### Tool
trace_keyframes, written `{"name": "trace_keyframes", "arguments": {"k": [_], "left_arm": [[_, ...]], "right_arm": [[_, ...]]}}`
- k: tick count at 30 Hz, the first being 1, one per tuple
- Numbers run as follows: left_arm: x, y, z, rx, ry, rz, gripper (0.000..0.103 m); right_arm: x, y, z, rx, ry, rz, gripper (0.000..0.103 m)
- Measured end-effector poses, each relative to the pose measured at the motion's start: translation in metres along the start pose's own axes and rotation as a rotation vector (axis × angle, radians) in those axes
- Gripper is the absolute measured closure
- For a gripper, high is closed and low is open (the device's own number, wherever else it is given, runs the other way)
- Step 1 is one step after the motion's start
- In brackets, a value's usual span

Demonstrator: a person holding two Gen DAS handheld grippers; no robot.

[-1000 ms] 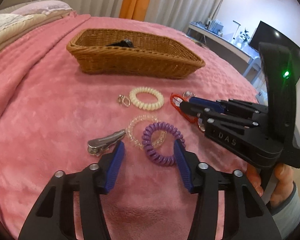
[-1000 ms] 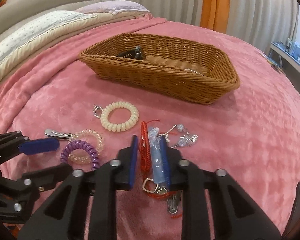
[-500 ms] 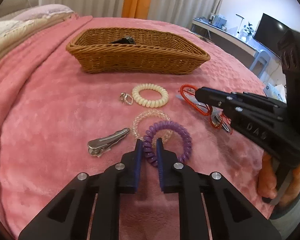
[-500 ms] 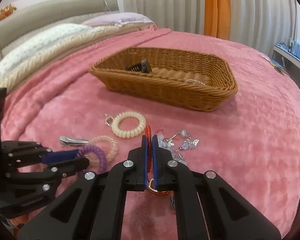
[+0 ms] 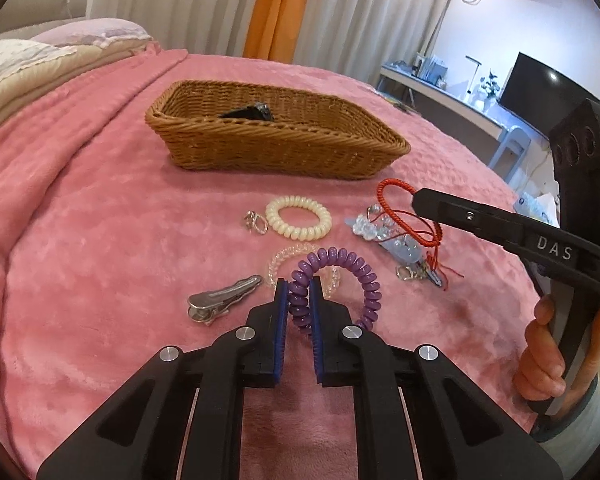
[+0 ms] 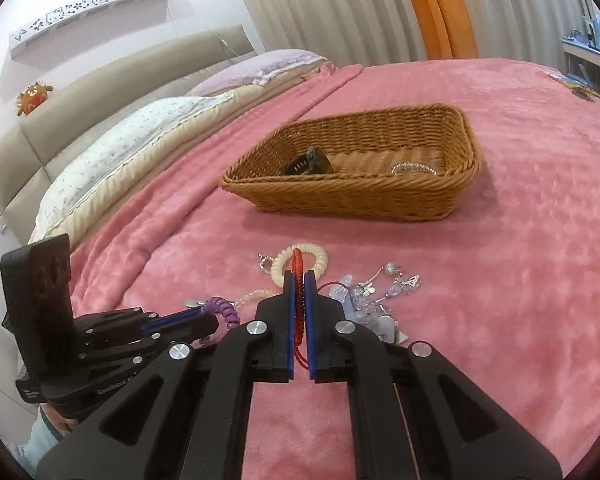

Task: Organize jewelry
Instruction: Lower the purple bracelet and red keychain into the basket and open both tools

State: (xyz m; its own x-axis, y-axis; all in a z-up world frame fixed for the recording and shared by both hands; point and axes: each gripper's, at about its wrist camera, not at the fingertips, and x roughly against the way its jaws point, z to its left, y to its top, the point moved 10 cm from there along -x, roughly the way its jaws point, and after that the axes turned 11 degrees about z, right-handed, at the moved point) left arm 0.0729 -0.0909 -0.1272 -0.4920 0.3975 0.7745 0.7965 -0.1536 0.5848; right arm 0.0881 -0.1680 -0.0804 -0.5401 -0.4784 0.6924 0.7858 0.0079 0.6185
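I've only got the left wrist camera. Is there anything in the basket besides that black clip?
Observer: Yes. The right wrist view shows a clear beaded bracelet lying in the basket, at the end away from the black clip. The near wall hides it from you.
Operator: And is the right gripper really pinching the red cord?
Observer: Yes. The right gripper has its jaws closed on the red cord bracelet, with the cord running straight down between the blue pads.
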Motion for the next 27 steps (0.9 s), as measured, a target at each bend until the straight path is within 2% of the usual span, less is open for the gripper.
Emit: {"name": "trace_keyframes", "arguments": {"k": [7,12,19,27], "left_arm": [[0.021,0.014,0.001,0.02,-0.012,-0.074,0.094],[0.056,0.043,-0.007,-0.001,-0.005,-0.156,0.094],[0.083,0.108,-0.019,-0.079,0.047,-0.234,0.094],[0.062,0.17,-0.005,-0.058,0.059,-0.245,0.094]], "right_arm": [[0.027,0.014,0.004,0.011,-0.019,-0.063,0.1],[0.056,0.039,0.006,0.022,-0.042,-0.13,0.1],[0.068,0.09,-0.007,0.026,-0.107,-0.171,0.1],[0.058,0.166,-0.025,0.017,-0.157,-0.248,0.1]]}}
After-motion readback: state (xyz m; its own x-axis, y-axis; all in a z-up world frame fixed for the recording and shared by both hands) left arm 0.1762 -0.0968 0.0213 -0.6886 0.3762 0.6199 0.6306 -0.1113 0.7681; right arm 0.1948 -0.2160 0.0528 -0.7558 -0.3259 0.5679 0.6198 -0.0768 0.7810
